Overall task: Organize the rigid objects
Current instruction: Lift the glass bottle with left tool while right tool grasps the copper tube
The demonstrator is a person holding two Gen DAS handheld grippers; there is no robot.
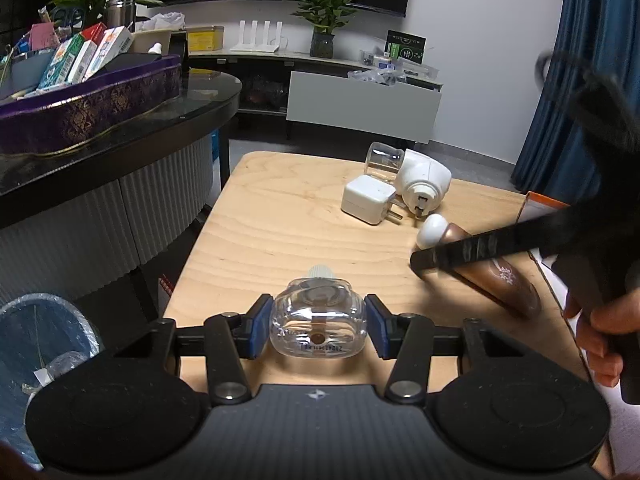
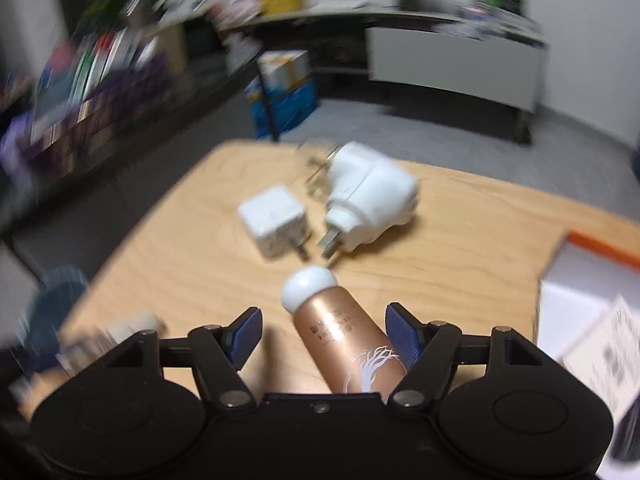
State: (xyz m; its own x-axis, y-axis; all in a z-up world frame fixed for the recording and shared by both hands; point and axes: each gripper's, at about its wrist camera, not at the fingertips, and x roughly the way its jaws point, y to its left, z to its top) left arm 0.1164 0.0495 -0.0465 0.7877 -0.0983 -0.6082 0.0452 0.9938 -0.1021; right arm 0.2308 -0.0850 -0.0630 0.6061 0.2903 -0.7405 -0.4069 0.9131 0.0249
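My left gripper (image 1: 318,330) is shut on a small clear glass bottle (image 1: 318,316) with a white cap, held just above the wooden table (image 1: 280,220). A copper-coloured tube (image 2: 344,344) with a round white cap lies on the table between the jaws of my right gripper (image 2: 323,320). That gripper is open: the tube rests close to the right pad, and a clear gap shows at the left pad. In the left wrist view one black finger (image 1: 460,250) of the right gripper crosses over the tube (image 1: 500,284).
A white cube charger (image 2: 274,220) and a white plug-in device (image 2: 368,200) lie beyond the tube, with another clear bottle (image 1: 384,160) behind them. An orange-edged white box (image 2: 580,292) stands at the right. A purple tray (image 1: 88,108) of boxes sits on a dark table at left, a lined bin (image 1: 40,332) below it.
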